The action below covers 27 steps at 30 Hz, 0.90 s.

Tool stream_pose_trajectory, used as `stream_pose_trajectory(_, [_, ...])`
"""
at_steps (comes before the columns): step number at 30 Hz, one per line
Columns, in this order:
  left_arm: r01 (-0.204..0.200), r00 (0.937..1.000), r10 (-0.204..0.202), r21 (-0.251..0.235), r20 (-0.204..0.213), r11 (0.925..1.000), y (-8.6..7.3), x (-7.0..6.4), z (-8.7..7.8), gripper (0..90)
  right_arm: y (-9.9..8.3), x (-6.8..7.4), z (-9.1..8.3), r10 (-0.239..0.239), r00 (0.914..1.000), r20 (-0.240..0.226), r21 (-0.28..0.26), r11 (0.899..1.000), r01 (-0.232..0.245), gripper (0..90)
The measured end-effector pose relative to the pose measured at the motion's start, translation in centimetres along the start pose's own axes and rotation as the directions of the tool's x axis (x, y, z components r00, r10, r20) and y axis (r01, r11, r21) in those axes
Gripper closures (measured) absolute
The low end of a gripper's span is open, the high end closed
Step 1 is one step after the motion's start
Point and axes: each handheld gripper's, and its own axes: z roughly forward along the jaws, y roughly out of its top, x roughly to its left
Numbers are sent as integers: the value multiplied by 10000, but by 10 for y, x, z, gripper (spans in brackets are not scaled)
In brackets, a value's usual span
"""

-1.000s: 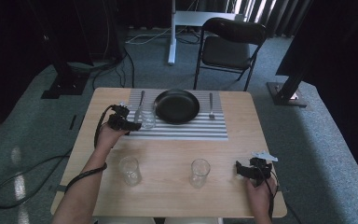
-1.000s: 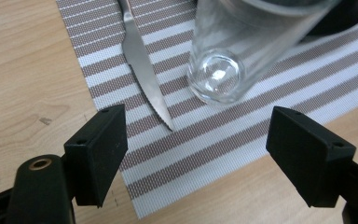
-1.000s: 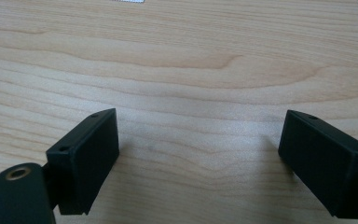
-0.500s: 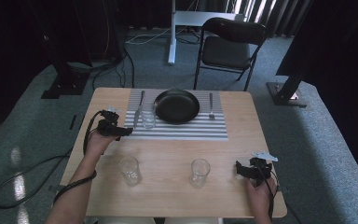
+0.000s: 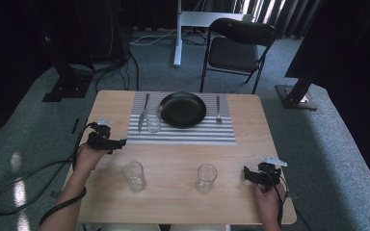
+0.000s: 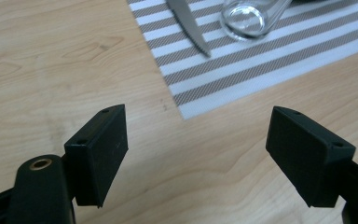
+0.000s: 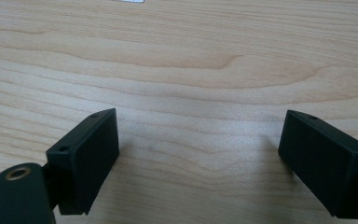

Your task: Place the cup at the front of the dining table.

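The left gripper has pulled back from the glass on the placemat toward the worktop's near-left edge, and it now sits off the striped placemat's corner with its jaws spread wide and empty. That reads as a placement just finished: the glass stands upright on the mat, between the knife and the black plate, touching neither gripper. In the left gripper view the same glass shows clear with a thick round base, beside the knife blade. Two more clear glasses wait on bare wood, one at near left and one at near centre, probably next. The right gripper rests by the near-right edge, jaws wide over bare wood.
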Motion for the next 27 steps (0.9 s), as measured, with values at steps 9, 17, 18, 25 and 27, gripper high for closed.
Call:
stream_pose_trajectory(9, [477,9989,-475,-581,56,9972,-27,6,-17,214,0,0,0,-5,10000,-1,0,10000,5,116])
stream_pose_trajectory(17, [1229,9924,-1218,-965,173,9877,-54,15,-20,214,0,0,0,-2,10000,-1,2,10000,2,116])
stream_pose_trajectory(18, [1158,9933,-1158,-987,61,9883,-58,15,-20,213,0,0,0,-2,10000,-2,3,10000,2,116])
stream_pose_trajectory(25, [1344,9907,-1358,-1248,-31,9830,-82,14,-27,213,0,0,0,-5,10000,-1,1,10000,5,116])
stream_pose_trajectory(27, [1325,9908,-1351,-1295,-115,9827,-89,13,-29,213,0,0,0,-5,10000,-1,0,10000,5,116])
